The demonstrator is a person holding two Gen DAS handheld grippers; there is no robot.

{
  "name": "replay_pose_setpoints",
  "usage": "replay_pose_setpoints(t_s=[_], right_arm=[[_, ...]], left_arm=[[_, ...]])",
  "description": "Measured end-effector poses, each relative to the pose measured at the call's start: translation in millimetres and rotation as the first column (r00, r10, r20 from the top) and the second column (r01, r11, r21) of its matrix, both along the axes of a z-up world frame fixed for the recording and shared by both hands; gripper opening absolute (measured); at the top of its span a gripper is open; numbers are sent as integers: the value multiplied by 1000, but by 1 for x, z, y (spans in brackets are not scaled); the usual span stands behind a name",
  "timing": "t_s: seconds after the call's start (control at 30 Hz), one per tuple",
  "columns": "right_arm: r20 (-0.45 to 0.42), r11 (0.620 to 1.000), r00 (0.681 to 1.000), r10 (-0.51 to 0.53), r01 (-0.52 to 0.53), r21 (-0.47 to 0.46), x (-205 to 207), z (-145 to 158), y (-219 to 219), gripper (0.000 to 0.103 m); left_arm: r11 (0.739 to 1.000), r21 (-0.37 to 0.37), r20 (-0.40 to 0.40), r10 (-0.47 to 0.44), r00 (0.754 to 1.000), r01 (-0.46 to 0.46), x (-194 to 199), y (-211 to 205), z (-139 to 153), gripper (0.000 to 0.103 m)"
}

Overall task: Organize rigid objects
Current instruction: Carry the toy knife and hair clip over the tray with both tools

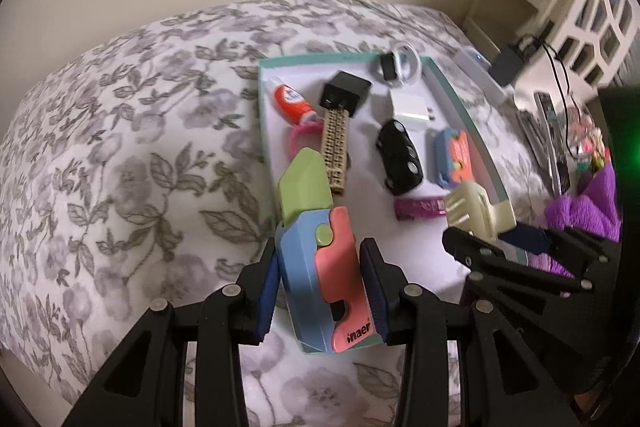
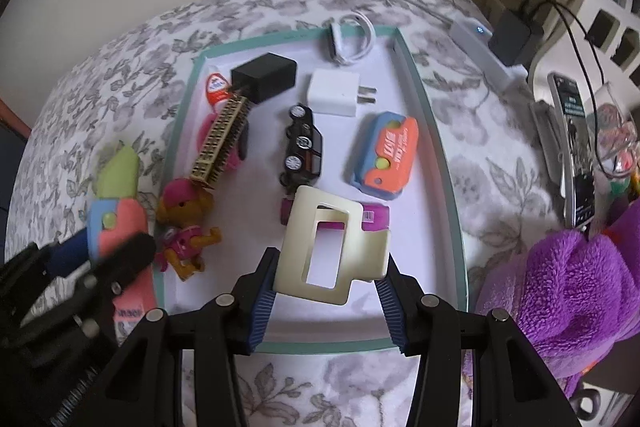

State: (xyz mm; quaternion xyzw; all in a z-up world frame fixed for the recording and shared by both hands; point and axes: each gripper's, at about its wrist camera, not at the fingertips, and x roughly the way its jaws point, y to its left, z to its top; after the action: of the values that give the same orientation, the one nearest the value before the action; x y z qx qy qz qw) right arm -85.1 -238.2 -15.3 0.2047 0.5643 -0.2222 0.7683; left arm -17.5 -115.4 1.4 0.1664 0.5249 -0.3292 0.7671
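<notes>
My left gripper [image 1: 320, 287] is shut on a blue, pink and green toy knife [image 1: 316, 251], held over the near left corner of a white tray with a teal rim [image 1: 312, 58]. My right gripper [image 2: 330, 291] is shut on a cream hair claw clip [image 2: 332, 247] above the tray's [image 2: 280, 38] near half. The tray holds a black toy car [image 2: 302, 147], a white charger [image 2: 334, 93], a black adapter [image 2: 264, 73], a gold comb [image 2: 222, 143], a blue-orange toy [image 2: 386, 155], a purple packet [image 2: 376, 219] and a dog figure [image 2: 184, 223].
The tray lies on a grey floral bedspread [image 1: 120, 147]. A purple fluffy cloth [image 2: 568, 287] is bunched at the right, beside a remote [image 2: 576, 147], a power strip [image 2: 476, 47] with cables and a white lattice shelf [image 1: 600, 19]. A plain wall stands behind the bed.
</notes>
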Motion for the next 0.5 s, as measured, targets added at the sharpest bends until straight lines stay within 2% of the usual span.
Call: replay_pose_setpoints(t_s=[0.5], right_arm=[[-69, 999, 997, -20, 23, 42, -3, -18, -13, 51]], left_arm=[[998, 37, -21, -53, 998, 54, -10, -15, -12, 41]])
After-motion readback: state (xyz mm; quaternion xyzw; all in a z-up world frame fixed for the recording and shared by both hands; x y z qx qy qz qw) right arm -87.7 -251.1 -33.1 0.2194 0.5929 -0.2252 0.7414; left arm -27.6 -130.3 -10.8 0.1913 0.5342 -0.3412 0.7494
